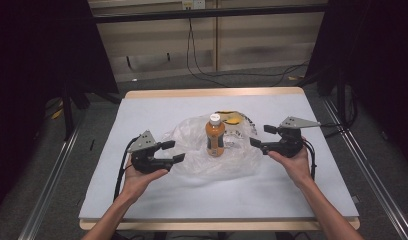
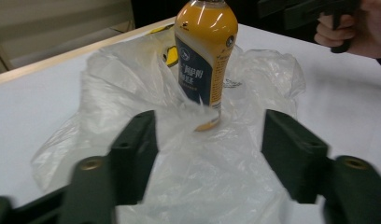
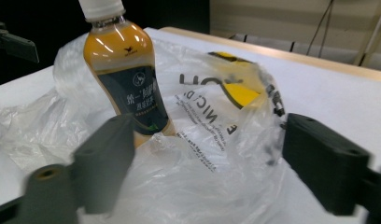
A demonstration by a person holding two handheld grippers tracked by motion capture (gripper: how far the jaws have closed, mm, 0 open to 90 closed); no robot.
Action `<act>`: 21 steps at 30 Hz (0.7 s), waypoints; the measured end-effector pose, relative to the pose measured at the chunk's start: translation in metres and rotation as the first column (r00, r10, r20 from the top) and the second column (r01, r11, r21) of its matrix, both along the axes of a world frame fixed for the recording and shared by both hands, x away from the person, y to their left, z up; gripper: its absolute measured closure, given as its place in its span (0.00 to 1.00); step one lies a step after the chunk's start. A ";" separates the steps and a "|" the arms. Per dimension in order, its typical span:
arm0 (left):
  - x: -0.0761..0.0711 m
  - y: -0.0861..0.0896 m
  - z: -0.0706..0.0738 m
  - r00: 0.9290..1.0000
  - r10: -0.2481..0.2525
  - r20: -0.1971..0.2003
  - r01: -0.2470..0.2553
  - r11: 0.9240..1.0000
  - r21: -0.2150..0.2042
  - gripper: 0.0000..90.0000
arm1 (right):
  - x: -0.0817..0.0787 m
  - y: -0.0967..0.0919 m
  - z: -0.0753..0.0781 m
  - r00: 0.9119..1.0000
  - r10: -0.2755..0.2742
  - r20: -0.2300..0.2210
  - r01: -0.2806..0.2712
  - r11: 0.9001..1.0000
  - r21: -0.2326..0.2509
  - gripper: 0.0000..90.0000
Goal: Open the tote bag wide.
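Plastic bag point(image 1: 202, 150) lies crumpled mid-table with the orange bottle point(image 1: 215, 136) standing upright on it, left gripper point(image 1: 174, 152) and right gripper point(image 1: 262, 137) both released and holding nothing at either side, so any snatch at the slack film could tip the bottle.

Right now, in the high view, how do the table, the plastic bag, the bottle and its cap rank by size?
Largest to smallest as they look from above:
1. table
2. plastic bag, crumpled and spread around the bottle
3. bottle, standing upright on the bag
4. cap, white, on the bottle's top
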State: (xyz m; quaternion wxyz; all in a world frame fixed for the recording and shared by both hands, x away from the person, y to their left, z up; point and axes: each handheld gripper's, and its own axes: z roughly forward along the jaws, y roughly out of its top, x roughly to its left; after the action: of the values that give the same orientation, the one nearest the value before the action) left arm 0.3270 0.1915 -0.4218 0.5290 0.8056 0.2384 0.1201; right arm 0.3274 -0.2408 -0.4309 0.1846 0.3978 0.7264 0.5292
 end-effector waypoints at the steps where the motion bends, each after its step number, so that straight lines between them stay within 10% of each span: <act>1: -0.002 0.001 0.000 1.000 0.012 -0.004 -0.012 1.000 -0.013 0.31 | -0.004 -0.002 0.001 1.000 -0.008 0.006 0.008 1.000 0.006 0.12; 13: -0.030 0.036 -0.006 0.996 0.078 -0.053 -0.082 0.994 -0.068 0.05 | -0.058 -0.023 0.001 0.995 -0.058 0.080 0.055 0.998 0.038 0.01; 21: -0.046 0.051 -0.020 0.993 0.118 0.020 -0.117 0.992 -0.051 0.02 | -0.092 -0.034 -0.011 0.995 -0.086 0.059 0.083 0.995 0.051 0.03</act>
State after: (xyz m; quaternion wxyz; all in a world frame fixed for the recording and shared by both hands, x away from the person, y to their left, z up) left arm 0.2812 0.2427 -0.4418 0.5435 0.7753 0.2822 0.1545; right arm 0.2356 -0.2753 -0.4422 0.2193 0.4161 0.6899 0.5502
